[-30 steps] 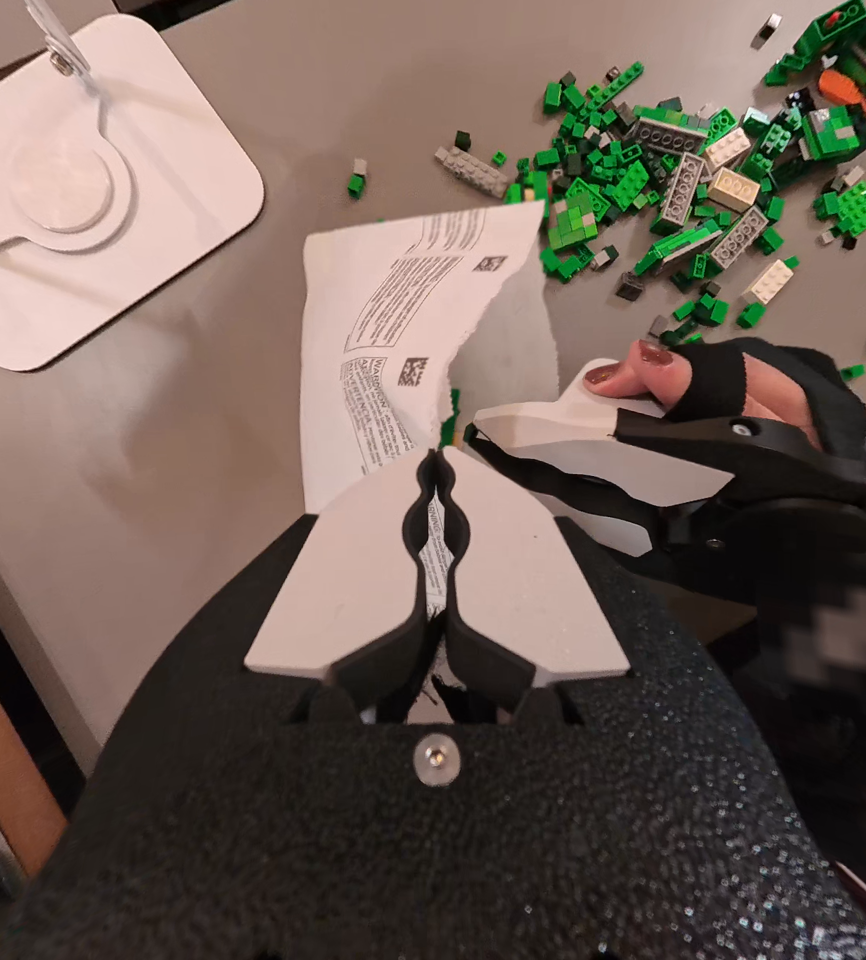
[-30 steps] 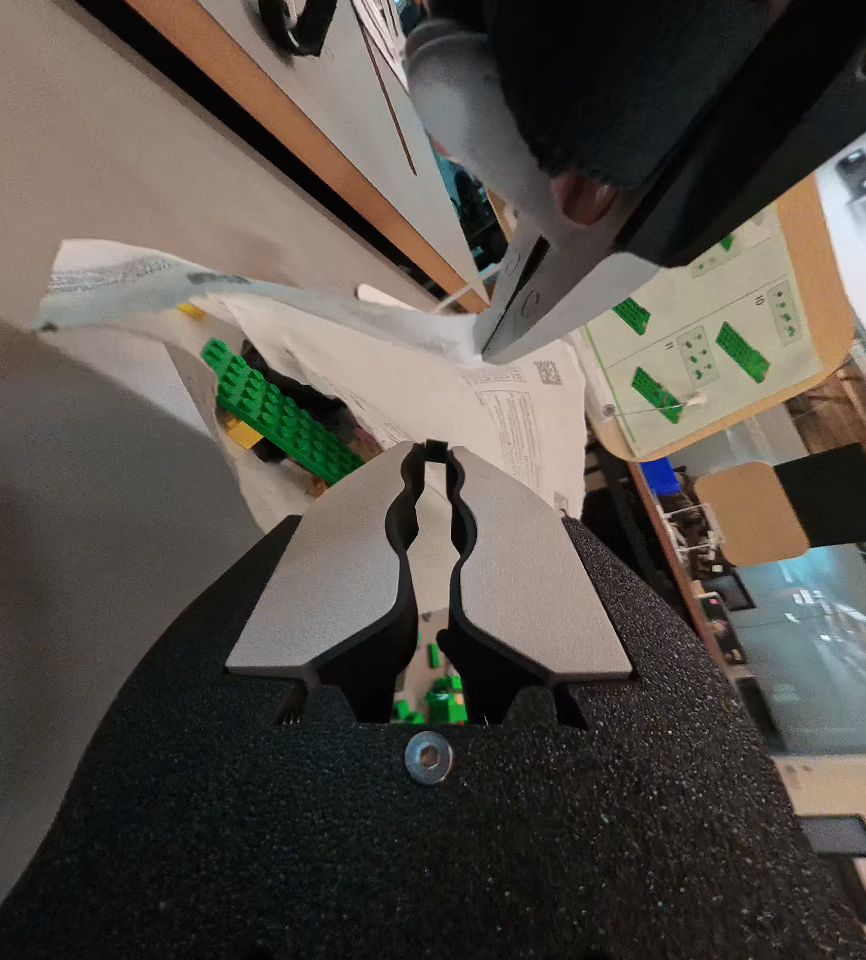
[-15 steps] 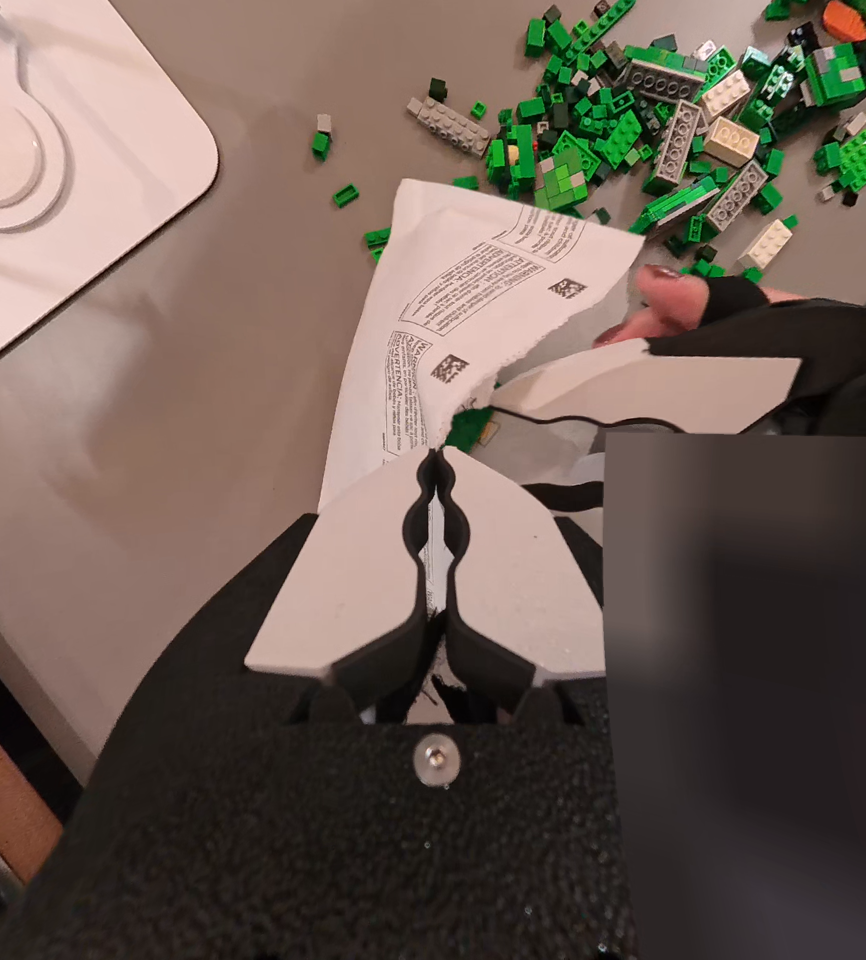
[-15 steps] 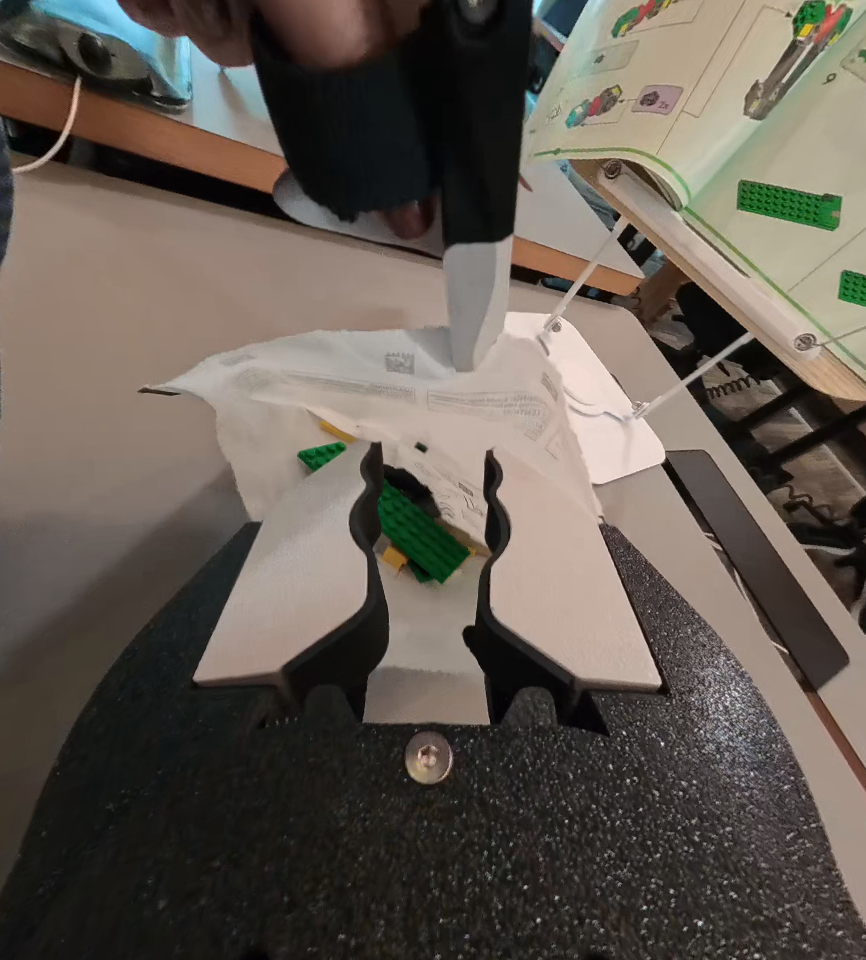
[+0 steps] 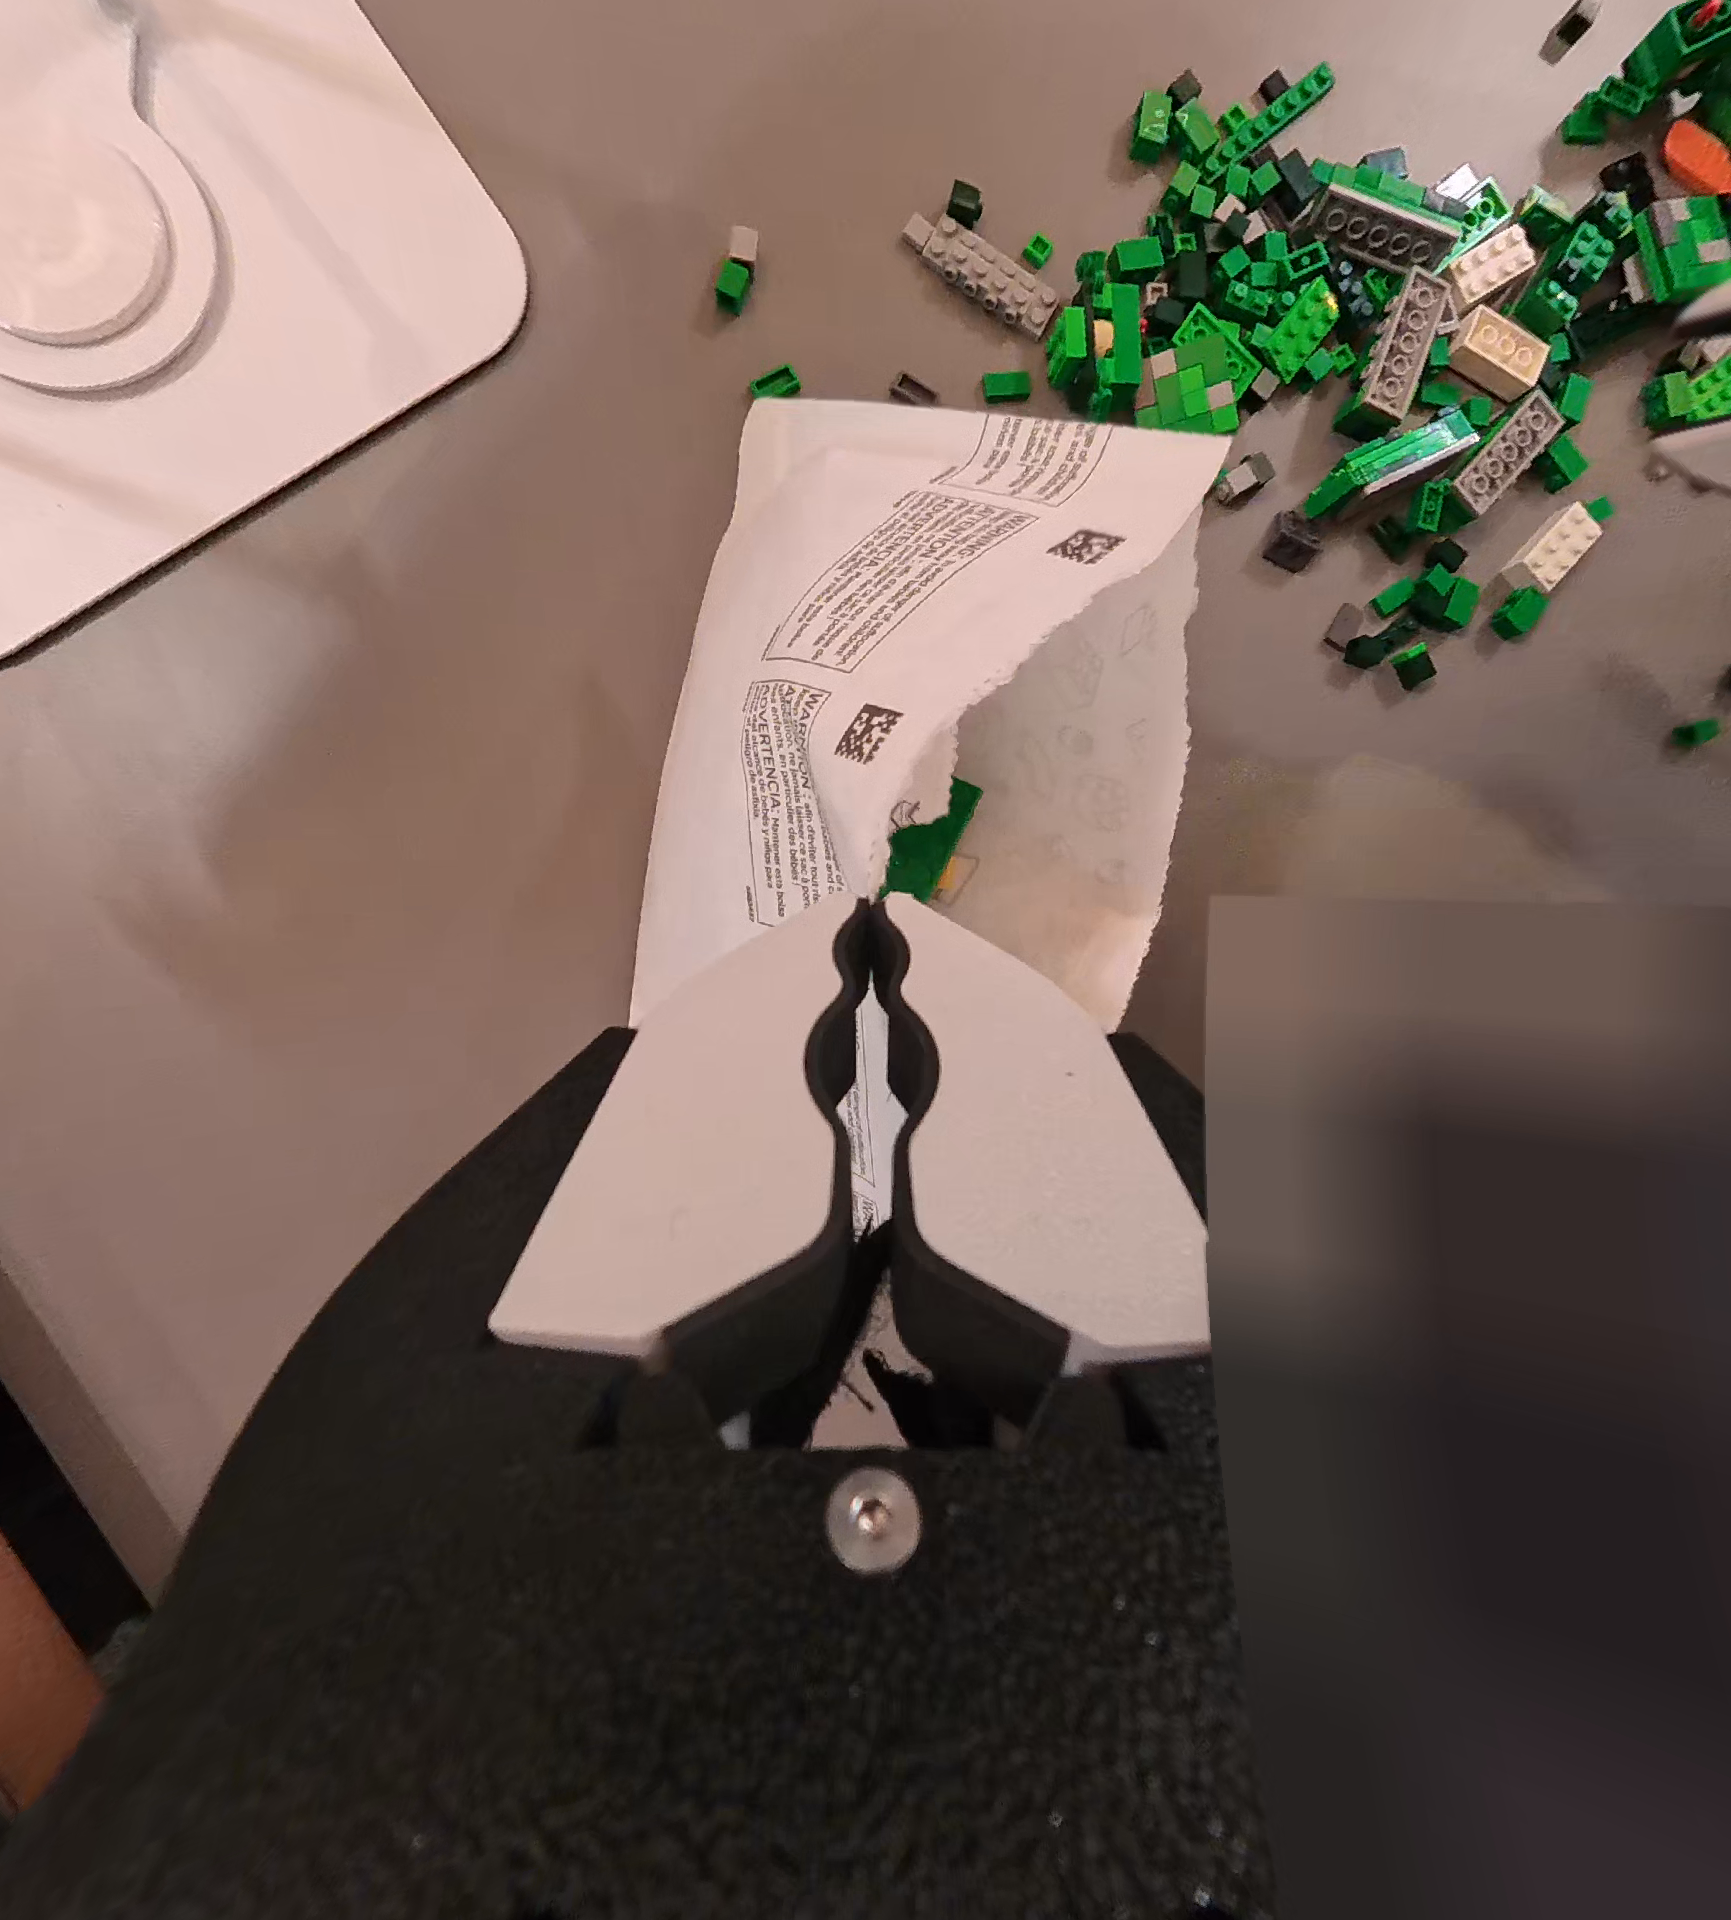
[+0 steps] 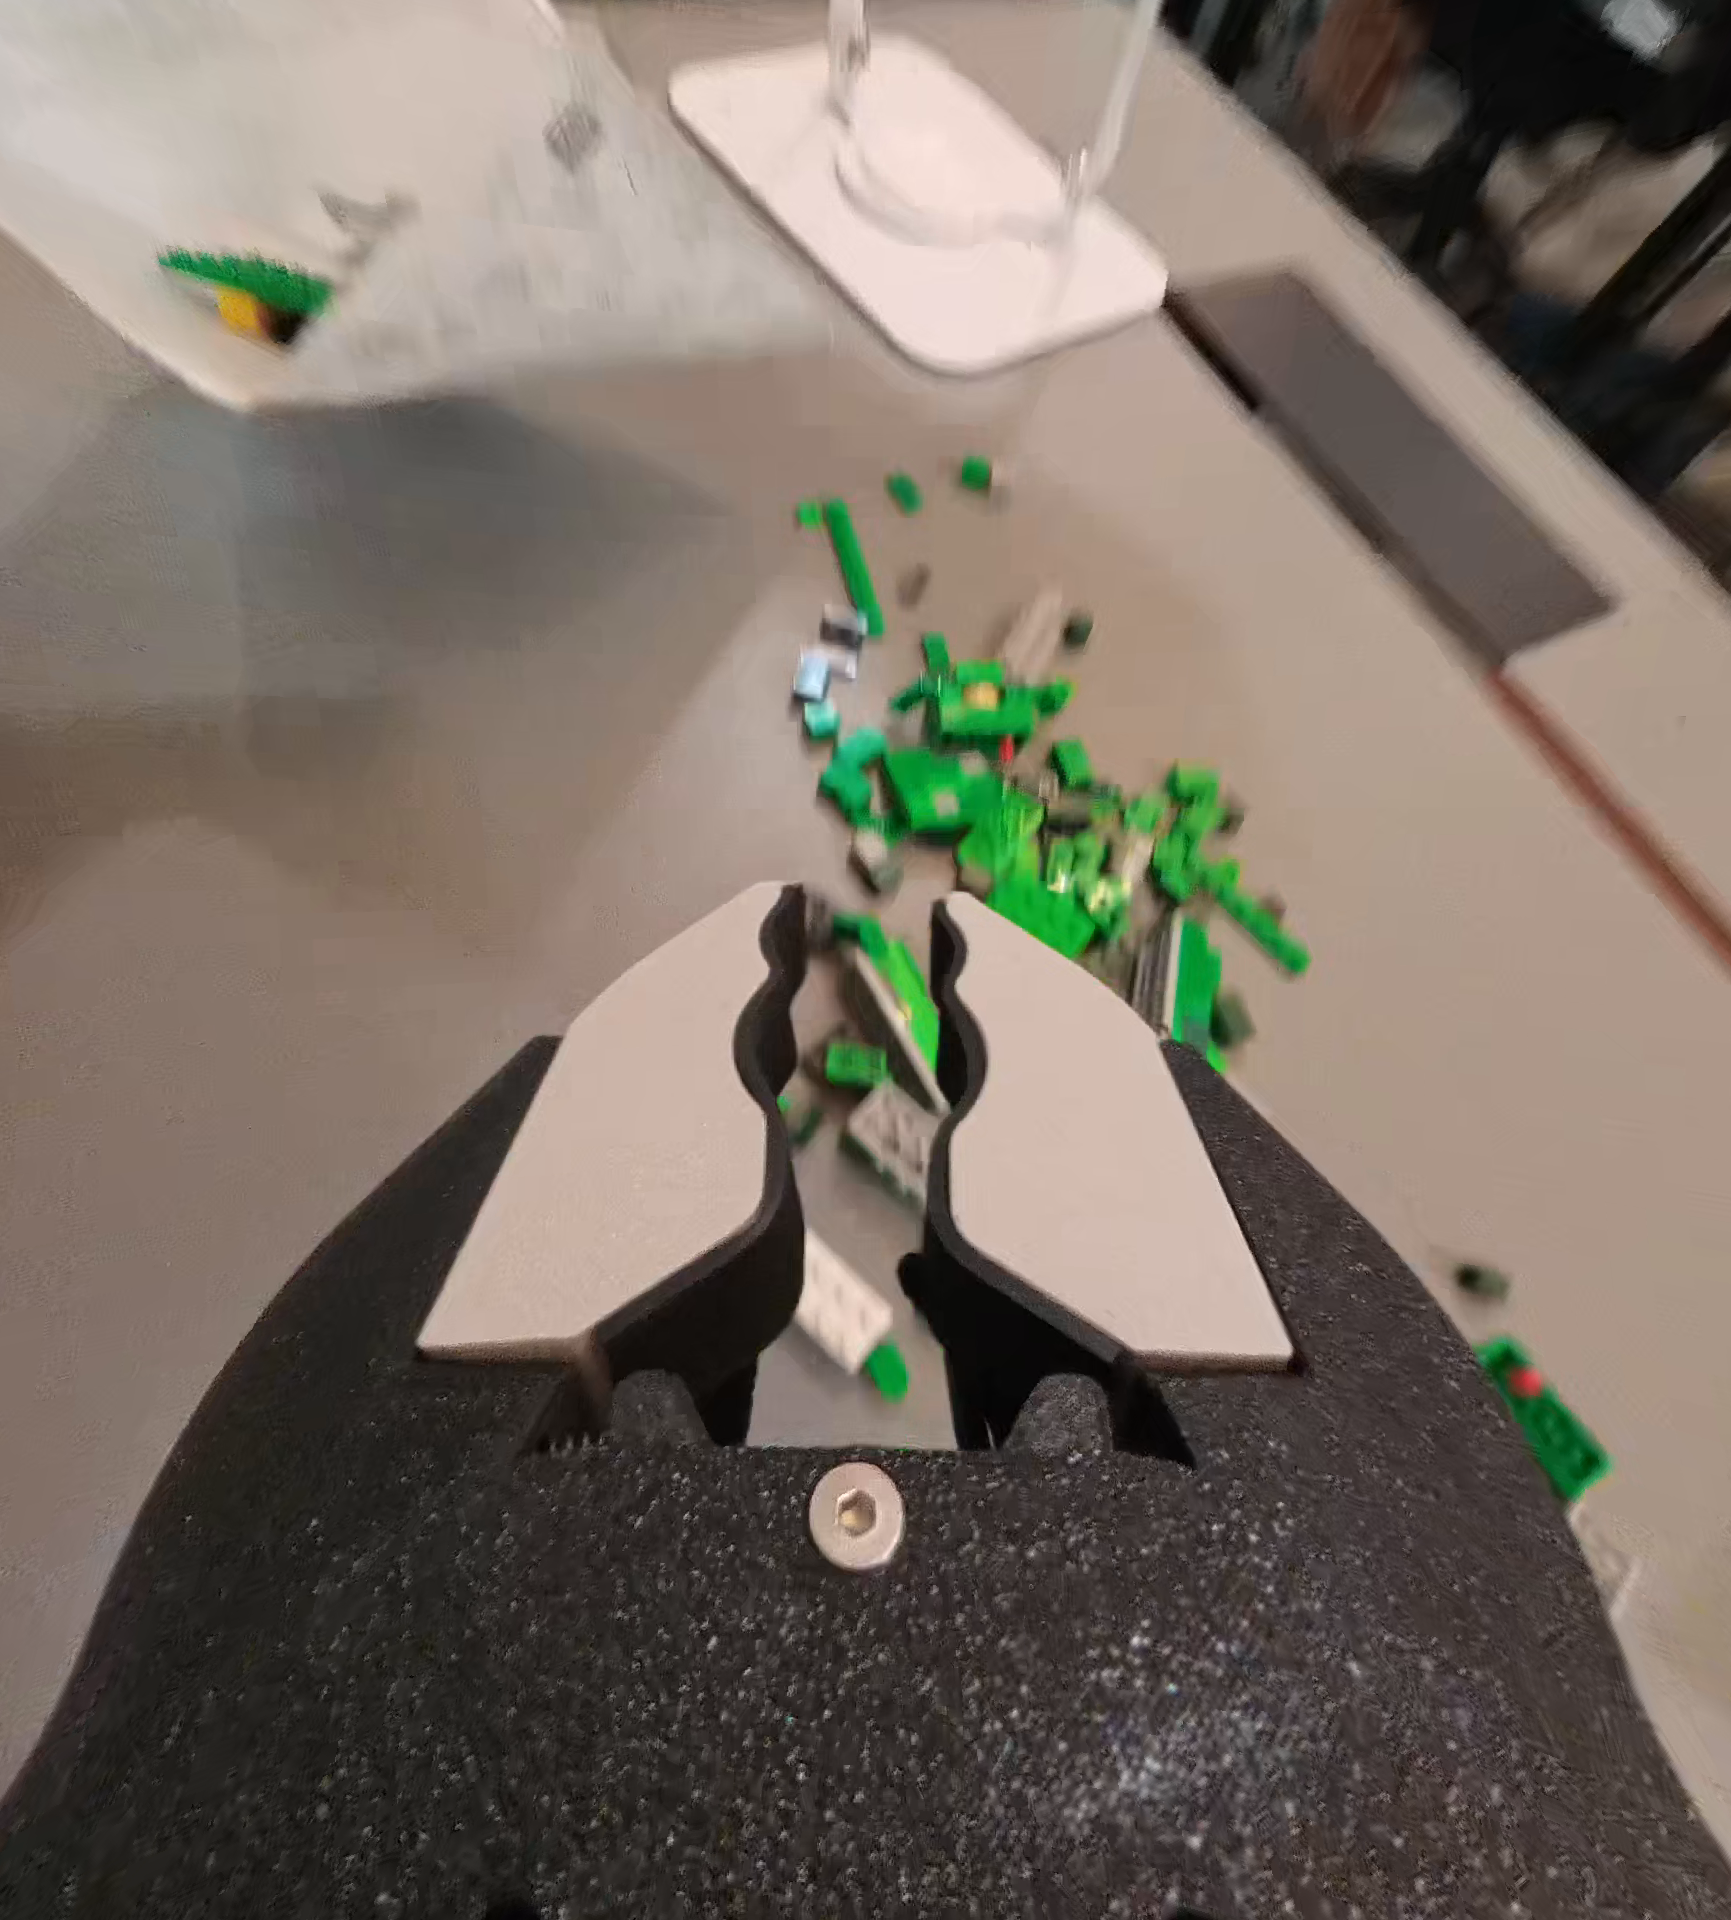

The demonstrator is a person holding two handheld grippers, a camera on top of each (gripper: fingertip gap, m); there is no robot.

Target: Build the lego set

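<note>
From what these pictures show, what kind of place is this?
Probably an indoor workroom or lab: a plain grey table with loose Lego bricks, a white stand base, and dark chairs or furniture behind, blurred.

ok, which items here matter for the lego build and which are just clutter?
In play:
- torn white paper bag, pinched shut in the left gripper
- green plate inside it
- loose brick pile
- right gripper, open

Lying about:
- white stand base
- dark panel
</note>
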